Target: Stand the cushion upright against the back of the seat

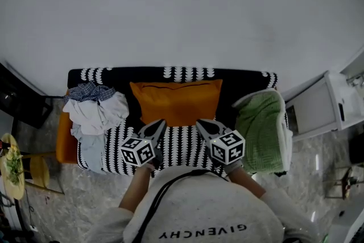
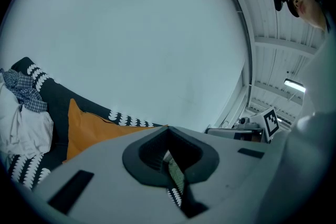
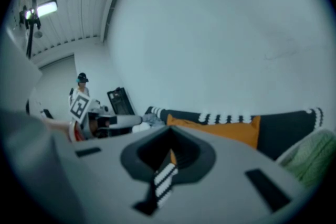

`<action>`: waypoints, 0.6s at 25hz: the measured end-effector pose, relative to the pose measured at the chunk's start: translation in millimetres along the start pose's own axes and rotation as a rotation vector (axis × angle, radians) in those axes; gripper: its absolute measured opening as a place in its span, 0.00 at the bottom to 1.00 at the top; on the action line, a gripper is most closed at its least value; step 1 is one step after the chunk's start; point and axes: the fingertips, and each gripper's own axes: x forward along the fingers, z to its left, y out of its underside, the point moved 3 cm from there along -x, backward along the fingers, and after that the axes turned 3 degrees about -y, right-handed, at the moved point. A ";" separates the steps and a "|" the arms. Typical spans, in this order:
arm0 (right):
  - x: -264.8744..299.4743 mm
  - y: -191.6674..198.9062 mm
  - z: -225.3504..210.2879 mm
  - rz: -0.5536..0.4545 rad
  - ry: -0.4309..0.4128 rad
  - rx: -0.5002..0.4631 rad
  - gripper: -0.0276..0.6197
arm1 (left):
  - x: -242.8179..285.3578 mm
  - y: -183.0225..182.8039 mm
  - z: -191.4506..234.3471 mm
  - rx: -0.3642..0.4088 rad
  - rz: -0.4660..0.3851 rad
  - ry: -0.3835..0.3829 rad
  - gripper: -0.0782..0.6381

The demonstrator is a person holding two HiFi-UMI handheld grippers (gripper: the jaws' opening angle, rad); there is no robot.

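An orange cushion (image 1: 176,101) stands along the back of a sofa (image 1: 142,73) covered in black cloth with white patterns. It also shows in the left gripper view, cushion (image 2: 92,131), and in the right gripper view, cushion (image 3: 226,130). My left gripper (image 1: 161,122) is by the cushion's lower left edge and my right gripper (image 1: 200,122) by its lower right edge. Both are shut with nothing between the jaws. Whether the tips touch the cushion I cannot tell. In their own views the left gripper (image 2: 170,152) and the right gripper (image 3: 168,157) show closed jaws over the patterned seat.
A pile of white and checked clothes (image 1: 94,111) lies on the sofa's left end. A green blanket (image 1: 259,131) drapes its right end. A white cabinet (image 1: 318,108) stands to the right, a yellow stool (image 1: 17,171) and dark furniture to the left. A plain wall is behind.
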 end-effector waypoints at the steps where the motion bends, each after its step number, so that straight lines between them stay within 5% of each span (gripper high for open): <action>1: -1.6 0.2 -0.7 -0.001 0.001 0.002 0.07 | 0.0 0.2 -0.6 -0.002 0.000 0.000 0.14; 15: -14.6 6.3 -10.6 -0.001 0.024 0.033 0.07 | 10.8 2.7 -9.5 -0.035 0.011 0.034 0.14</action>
